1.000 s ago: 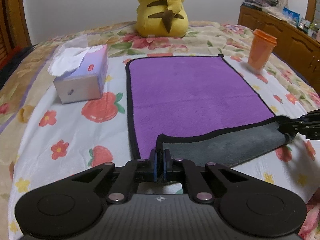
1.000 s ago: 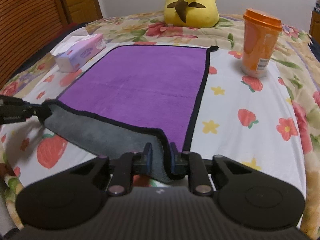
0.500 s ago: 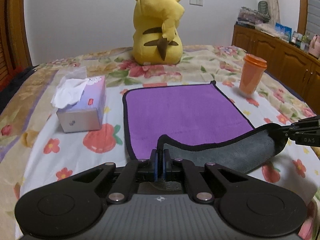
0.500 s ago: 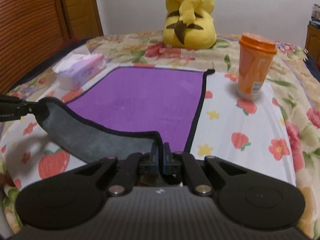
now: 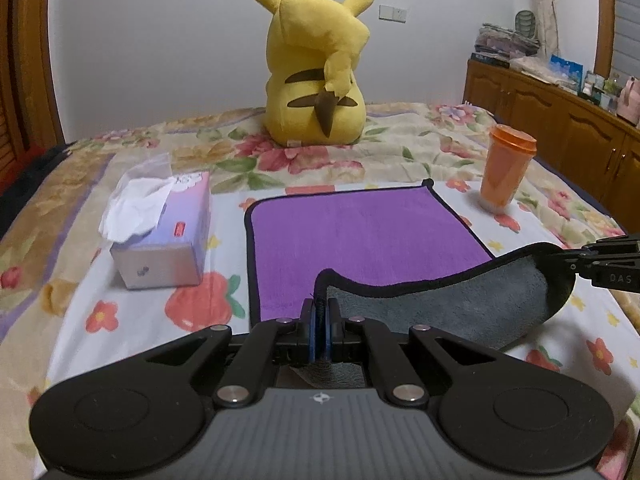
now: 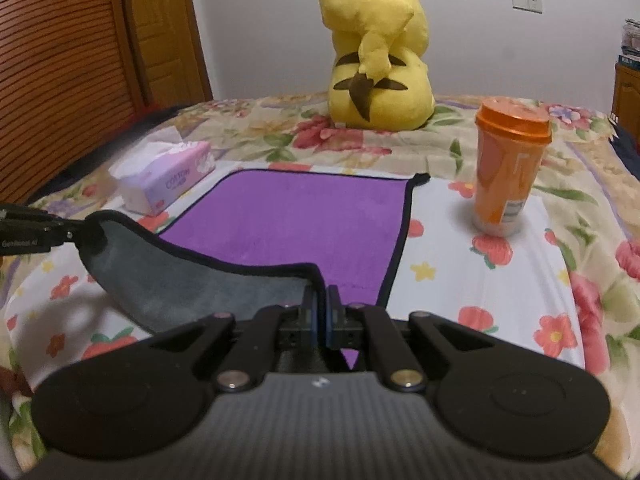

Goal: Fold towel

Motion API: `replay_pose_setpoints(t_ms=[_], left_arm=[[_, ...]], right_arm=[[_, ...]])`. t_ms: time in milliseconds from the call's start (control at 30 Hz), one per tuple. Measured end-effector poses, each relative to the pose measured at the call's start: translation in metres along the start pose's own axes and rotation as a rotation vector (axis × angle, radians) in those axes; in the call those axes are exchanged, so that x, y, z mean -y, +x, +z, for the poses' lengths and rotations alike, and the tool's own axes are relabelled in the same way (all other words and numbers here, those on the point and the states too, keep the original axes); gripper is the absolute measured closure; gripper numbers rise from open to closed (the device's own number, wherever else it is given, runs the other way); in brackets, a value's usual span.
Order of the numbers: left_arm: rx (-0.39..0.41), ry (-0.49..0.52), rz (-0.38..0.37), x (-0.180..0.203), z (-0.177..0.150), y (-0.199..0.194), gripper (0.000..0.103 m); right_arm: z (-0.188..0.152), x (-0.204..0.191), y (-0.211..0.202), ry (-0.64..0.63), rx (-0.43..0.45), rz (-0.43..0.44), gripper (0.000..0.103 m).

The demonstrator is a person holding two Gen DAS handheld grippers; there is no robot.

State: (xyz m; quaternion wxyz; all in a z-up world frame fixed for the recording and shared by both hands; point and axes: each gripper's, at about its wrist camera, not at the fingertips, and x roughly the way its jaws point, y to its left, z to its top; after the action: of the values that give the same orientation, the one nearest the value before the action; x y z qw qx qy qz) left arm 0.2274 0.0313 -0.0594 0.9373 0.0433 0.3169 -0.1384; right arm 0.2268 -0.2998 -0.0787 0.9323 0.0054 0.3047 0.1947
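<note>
A purple towel (image 5: 360,236) with a black hem and grey underside lies on the flowered bedspread; it also shows in the right wrist view (image 6: 304,220). Its near edge is lifted and turned over, grey side (image 5: 440,304) up. My left gripper (image 5: 319,312) is shut on the near left corner. My right gripper (image 6: 320,300) is shut on the near right corner. Each gripper shows at the edge of the other's view: the right one (image 5: 568,258) and the left one (image 6: 70,232). The far edge of the towel lies flat on the bed.
A tissue box (image 5: 160,236) sits left of the towel, also in the right wrist view (image 6: 164,178). An orange lidded cup (image 5: 506,170) stands to the right (image 6: 508,168). A yellow plush toy (image 5: 320,84) sits behind the towel. A wooden cabinet (image 5: 560,120) stands at the right.
Both grippers have risen with the near edge of the towel, which now hangs higher above the bed between them. The right gripper's jaws closed fully on the corner.
</note>
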Motion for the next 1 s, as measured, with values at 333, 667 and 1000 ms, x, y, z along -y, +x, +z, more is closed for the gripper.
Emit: replay_pose_setpoints(t_ms=[333, 667, 1000], left_arm=[[0.007, 0.018, -0.008, 0.001, 0.010, 0.010, 0.096], [0.009, 0.034, 0.002, -0.003, 0.015, 0.023, 0.096], [0.030, 0.047, 0.004, -0.006, 0.027, 0.026, 0.096]], right_arm=[[0.004, 0.005, 0.010, 0.003, 0.009, 0.000, 0.099], [0.007, 0.007, 0.015, -0.006, 0.022, -0.006, 0.099], [0.018, 0.007, 0.017, -0.023, 0.040, -0.006, 0.099]])
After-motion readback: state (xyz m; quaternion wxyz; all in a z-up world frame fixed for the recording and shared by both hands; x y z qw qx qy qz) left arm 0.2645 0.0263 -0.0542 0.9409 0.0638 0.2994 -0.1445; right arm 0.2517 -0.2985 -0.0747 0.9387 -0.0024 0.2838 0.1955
